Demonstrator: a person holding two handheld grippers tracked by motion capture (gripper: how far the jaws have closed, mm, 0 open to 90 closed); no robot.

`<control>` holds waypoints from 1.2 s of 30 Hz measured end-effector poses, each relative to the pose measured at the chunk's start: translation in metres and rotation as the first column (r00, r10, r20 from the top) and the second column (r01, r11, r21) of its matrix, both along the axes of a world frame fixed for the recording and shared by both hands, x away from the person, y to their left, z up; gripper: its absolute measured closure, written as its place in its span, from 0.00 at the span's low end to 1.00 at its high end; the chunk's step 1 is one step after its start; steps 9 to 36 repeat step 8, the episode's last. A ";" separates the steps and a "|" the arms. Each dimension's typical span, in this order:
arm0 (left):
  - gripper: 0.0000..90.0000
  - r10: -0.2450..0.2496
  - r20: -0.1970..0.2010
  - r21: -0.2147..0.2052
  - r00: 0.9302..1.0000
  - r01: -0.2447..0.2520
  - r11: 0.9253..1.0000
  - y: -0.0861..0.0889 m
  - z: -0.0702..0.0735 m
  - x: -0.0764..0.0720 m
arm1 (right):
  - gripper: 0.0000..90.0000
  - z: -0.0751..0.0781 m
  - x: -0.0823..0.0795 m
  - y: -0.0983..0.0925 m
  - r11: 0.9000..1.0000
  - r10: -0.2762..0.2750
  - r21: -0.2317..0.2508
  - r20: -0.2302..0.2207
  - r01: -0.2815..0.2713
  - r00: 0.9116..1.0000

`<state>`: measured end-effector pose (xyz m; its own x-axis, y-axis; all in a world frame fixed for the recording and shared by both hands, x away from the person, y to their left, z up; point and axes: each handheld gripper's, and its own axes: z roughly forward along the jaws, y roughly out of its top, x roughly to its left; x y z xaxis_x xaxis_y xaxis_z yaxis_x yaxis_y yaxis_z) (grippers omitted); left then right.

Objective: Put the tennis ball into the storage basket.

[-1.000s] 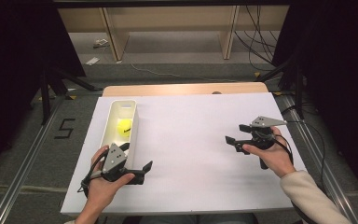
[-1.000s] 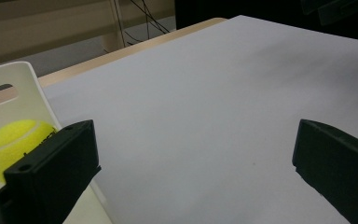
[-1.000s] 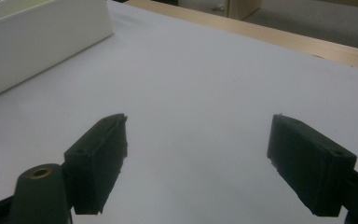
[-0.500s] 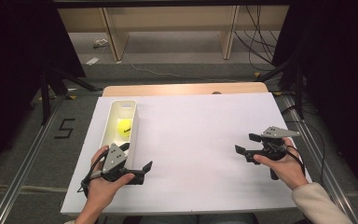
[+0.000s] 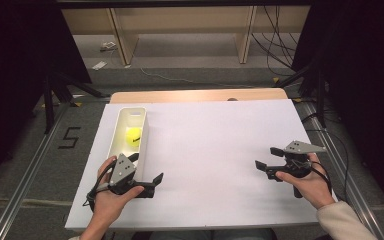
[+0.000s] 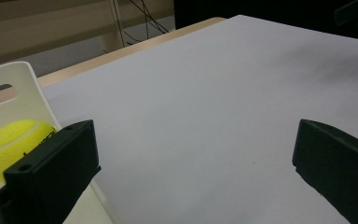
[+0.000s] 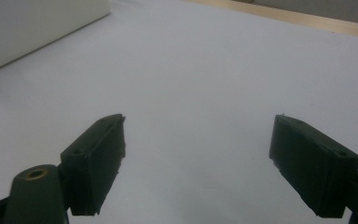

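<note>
White surface (image 5: pixel 215 150) carries a narrow white bin (image 5: pixel 122 120) along its left side, long axis running away from the person, with a slot handle cut in the far end wall. Inside the bin sits a ball (image 5: pixel 133 136): yellow-green, felt-like, with a pale curved seam and dark lettering on it, too small to read. It lies roughly midway along the bin, resting on the bin floor. In the left gripper view the ball (image 6: pixel 14 144) shows partly behind the left jaw, with the bin wall (image 6: pixel 23 84) and its slot above it. Left hand-held gripper (image 5: pixel 156 180) sits at the near left of the surface, just beside the bin's near end, held by the left hand (image 5: pixel 111 195); jaws spread wide, nothing between them, pointing toward the right. Right hand-held gripper (image 5: pixel 267 159) sits at the near right, well apart from the bin, held by the right hand (image 5: pixel 307 182); jaws likewise spread, empty, pointing left. Its own view shows bare white surface (image 7: pixel 205 79) between the jaws and a white bin corner (image 7: pixel 37 28) at upper left. Grey plate on top of each gripper. Wooden strip (image 5: pixel 195 95) runs along the surface's far edge.
</note>
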<state>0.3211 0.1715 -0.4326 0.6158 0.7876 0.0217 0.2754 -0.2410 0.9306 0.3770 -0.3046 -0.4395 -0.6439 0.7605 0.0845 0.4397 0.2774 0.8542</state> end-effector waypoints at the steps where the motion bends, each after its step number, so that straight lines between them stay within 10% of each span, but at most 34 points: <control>1: 0.00 -0.002 0.000 0.001 1.000 0.002 1.000 0.000 0.000 0.000 | 0.21 0.000 0.000 0.000 1.000 -0.002 0.002 0.001 0.002 1.000; 36: 0.00 -0.011 -0.008 -0.007 1.000 0.011 1.000 -0.002 0.000 0.001 | 0.18 -0.002 0.002 -0.002 1.000 0.003 0.008 -0.010 -0.003 1.000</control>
